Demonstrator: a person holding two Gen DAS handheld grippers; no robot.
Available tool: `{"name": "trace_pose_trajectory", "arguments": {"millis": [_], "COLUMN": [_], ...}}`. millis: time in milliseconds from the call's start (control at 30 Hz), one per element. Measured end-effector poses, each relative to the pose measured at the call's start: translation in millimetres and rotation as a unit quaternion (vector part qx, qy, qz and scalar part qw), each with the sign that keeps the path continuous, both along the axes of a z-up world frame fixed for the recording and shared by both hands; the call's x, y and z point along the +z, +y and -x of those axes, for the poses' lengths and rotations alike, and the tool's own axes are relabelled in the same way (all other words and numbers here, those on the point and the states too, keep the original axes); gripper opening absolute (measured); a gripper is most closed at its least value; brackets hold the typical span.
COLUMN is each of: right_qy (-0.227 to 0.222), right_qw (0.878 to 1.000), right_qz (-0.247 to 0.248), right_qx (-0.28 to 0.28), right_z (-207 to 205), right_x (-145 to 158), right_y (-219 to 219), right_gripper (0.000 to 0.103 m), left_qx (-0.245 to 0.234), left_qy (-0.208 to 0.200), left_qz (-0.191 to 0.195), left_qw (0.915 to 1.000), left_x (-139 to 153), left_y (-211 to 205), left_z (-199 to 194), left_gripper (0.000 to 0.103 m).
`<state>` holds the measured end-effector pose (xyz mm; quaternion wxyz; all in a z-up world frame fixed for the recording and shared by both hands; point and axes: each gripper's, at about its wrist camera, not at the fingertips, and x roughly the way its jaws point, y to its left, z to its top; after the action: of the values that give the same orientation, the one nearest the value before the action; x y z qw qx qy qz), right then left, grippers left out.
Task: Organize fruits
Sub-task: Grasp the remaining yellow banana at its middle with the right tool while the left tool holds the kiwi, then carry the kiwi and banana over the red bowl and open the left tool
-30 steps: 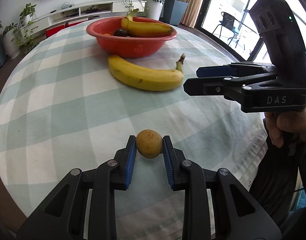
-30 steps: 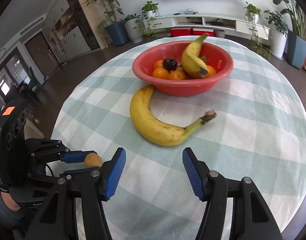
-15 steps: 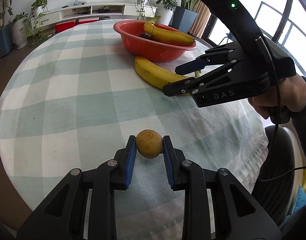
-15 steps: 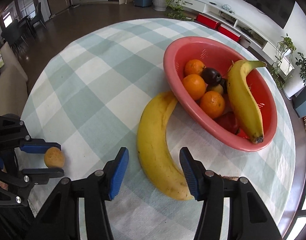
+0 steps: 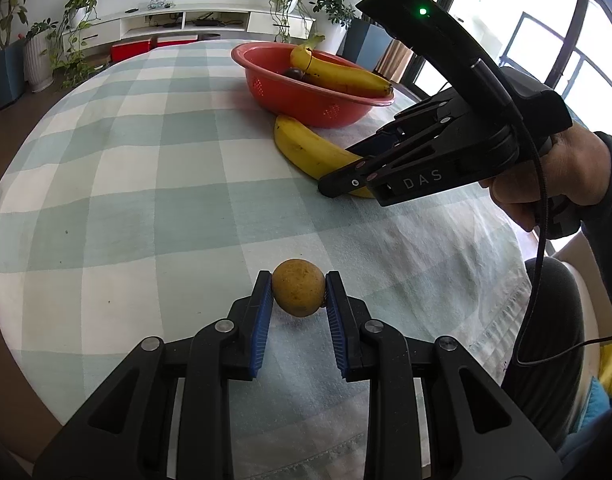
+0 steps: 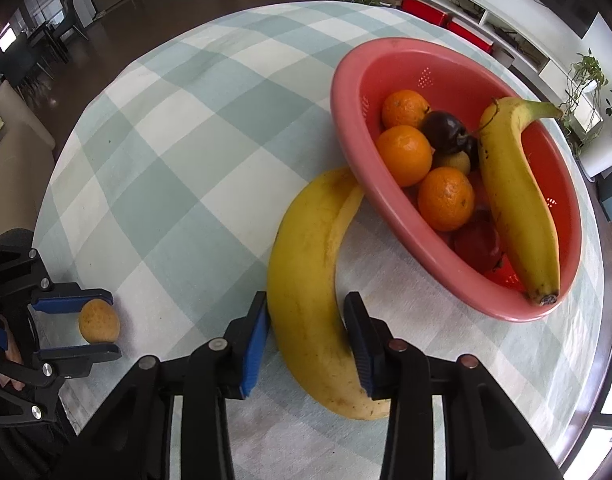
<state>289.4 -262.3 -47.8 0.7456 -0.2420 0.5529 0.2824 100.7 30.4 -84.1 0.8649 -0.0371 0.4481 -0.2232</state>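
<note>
A small round yellow-brown fruit (image 5: 297, 294) sits between the blue pads of my left gripper (image 5: 298, 292), which is shut on it just above the checked tablecloth. In the right wrist view the same fruit (image 6: 99, 321) shows at the lower left in the left gripper (image 6: 109, 322). My right gripper (image 6: 306, 316) points steeply down over a loose banana (image 6: 310, 272) lying against the red bowl (image 6: 346, 128). Its jaws are closing and both pads touch the banana's sides. The left wrist view shows the right gripper (image 5: 342, 168) over the banana (image 5: 306, 148).
The red bowl (image 5: 306, 100) holds a second banana (image 6: 514, 200), three oranges (image 6: 404, 156), a dark plum (image 6: 446, 132) and other fruit. The round table's edge (image 6: 598, 320) runs close behind the bowl. A person's hand (image 5: 546, 184) holds the right gripper.
The right gripper swung over the loose banana, tipped downward and narrowed its jaws around it. The left gripper kept its hold on the small fruit and shifted a little at first.
</note>
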Motion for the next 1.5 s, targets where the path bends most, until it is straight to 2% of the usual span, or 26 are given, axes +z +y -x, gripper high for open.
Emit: {"name": "trace_pose_trajectory", "arguments": {"millis": [100,233,500,767,933,1033,1167,1300,1500], "right_qy": [-0.002,-0.002,-0.007,-0.018,-0.02,-0.02,-0.038,-0.059,-0.087], "right_qw": [1.0,1.0,0.998,0.993,0.987,0.981,0.976,0.971,0.959], "right_qz": [0.011,0.0,-0.059,-0.106,-0.149,-0.182,-0.203,-0.217,-0.244], "right_qx": [0.0,-0.004,-0.027,-0.049,-0.06,-0.061,-0.07,-0.085,-0.116], "right_z": [6,17,54,67,85,97,97,81,40], "right_x": [1,5,15,30,45,57,75,97,130], "right_y": [4,2,-16,-35,-50,-57,-67,-79,-96], "right_gripper": [0.038,0.036,0.035,0.035,0.035,0.035,0.035,0.035,0.035], "left_qx": [0.0,0.002,0.001,0.0,-0.001,-0.003,-0.01,-0.015,-0.023], "left_qy": [-0.001,-0.002,-0.005,-0.006,-0.007,-0.005,-0.013,-0.042,-0.079], "left_qz": [-0.001,0.0,0.0,-0.002,-0.001,0.013,0.024,0.029,0.013], "left_qw": [1.0,1.0,1.0,1.0,1.0,0.9999,0.9996,0.9986,0.9965], "left_x": [0,0,1,1,2,6,20,50,96], "left_y": [-1,0,-1,-2,-4,-3,-7,-12,-27], "left_z": [0,0,2,3,3,2,-4,-20,-70], "left_gripper": [0.025,0.025,0.025,0.025,0.025,0.025,0.025,0.025,0.025]}}
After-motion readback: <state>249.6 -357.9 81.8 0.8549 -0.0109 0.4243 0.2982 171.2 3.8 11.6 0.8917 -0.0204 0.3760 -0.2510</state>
